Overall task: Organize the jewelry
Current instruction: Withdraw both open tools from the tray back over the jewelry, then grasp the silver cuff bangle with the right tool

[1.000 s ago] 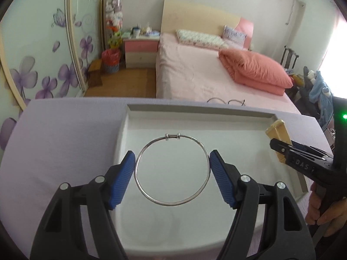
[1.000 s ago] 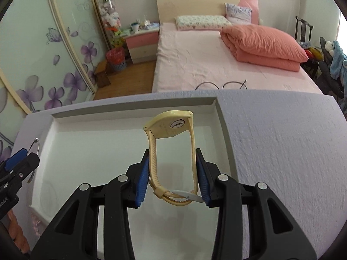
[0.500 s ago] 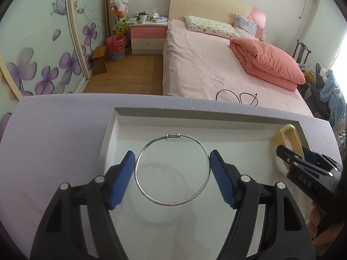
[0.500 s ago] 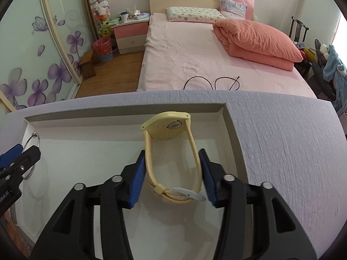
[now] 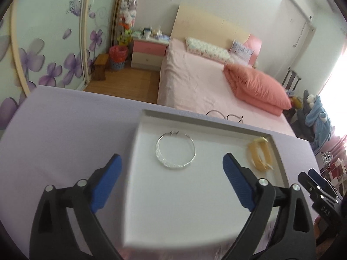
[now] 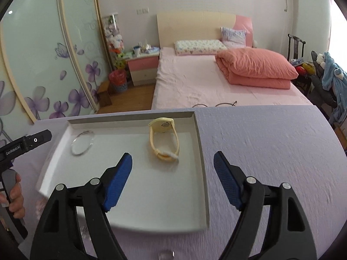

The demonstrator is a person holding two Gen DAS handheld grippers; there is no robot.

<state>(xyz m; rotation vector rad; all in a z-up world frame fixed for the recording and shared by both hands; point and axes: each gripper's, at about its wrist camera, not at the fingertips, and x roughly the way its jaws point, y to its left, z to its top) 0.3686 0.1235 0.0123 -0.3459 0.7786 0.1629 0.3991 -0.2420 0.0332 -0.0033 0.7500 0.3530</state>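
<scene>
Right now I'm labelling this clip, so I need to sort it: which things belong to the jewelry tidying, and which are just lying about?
Job:
- silver bangle, lying in tray
- yellow watch, lying in tray
- white tray

Lying about:
- glasses on the bed
- folded pink quilt
- bedside cabinet

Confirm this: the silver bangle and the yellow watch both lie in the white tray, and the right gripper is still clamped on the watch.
Not quite. The silver bangle and yellow watch do lie in the white tray, but the right gripper is not clamped on the watch: its jaws are opening with nothing between them, as the right wrist view shows.
</scene>
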